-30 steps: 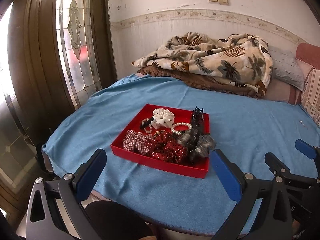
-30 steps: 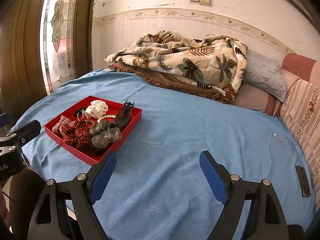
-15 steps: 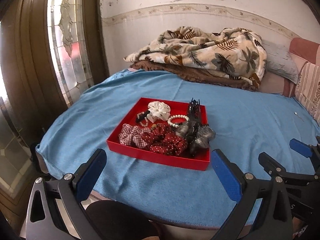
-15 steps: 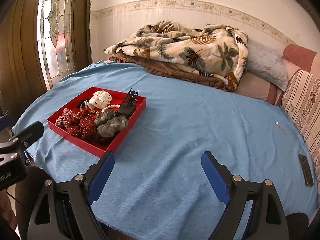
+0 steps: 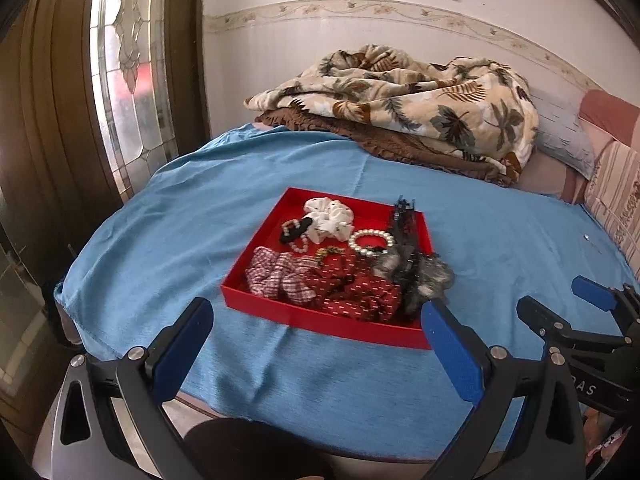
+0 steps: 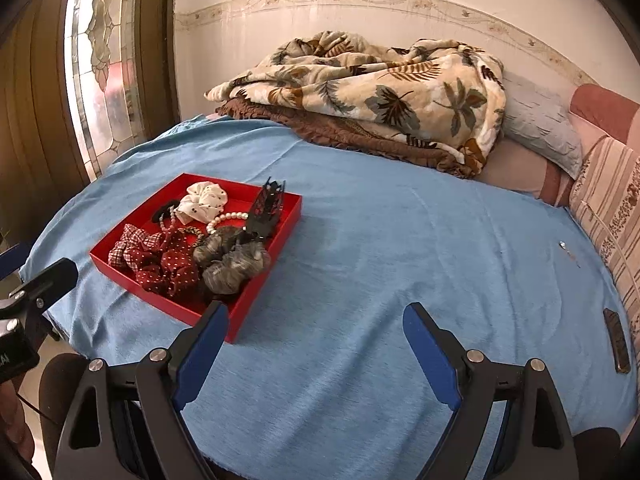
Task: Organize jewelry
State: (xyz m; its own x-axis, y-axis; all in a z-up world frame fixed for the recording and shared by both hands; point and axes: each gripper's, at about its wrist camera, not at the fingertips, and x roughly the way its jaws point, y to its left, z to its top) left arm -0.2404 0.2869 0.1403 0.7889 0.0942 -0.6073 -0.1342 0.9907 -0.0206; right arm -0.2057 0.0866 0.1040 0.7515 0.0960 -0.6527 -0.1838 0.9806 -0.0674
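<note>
Bed [image 5: 200,208] with blue cover takes up most of both views, leaf-print blanket [image 6: 380,80] heaped at the far side by the wall. Red tray [image 5: 320,322] sits on the cover near the front edge, left of centre. Everything loose is inside the tray: grey scrunchies [image 6: 234,266], red dotted scrunchie [image 5: 360,292], checked scrunchie [image 5: 276,276], white scrunchie [image 5: 330,218], black claw clip [image 6: 266,206] upright at the right wall, pearl bracelet [image 5: 370,242], small bead bracelet [image 5: 296,236]. All heaped, not sorted by kind. Fits either gathered-up and done, or a jumble awaiting sorting; can't tell which. Left tool [image 5: 316,344] wide open, holding nothing, aimed at the tray. Right tool [image 6: 316,340] wide open, holding nothing, over bare cover right of the tray.
</note>
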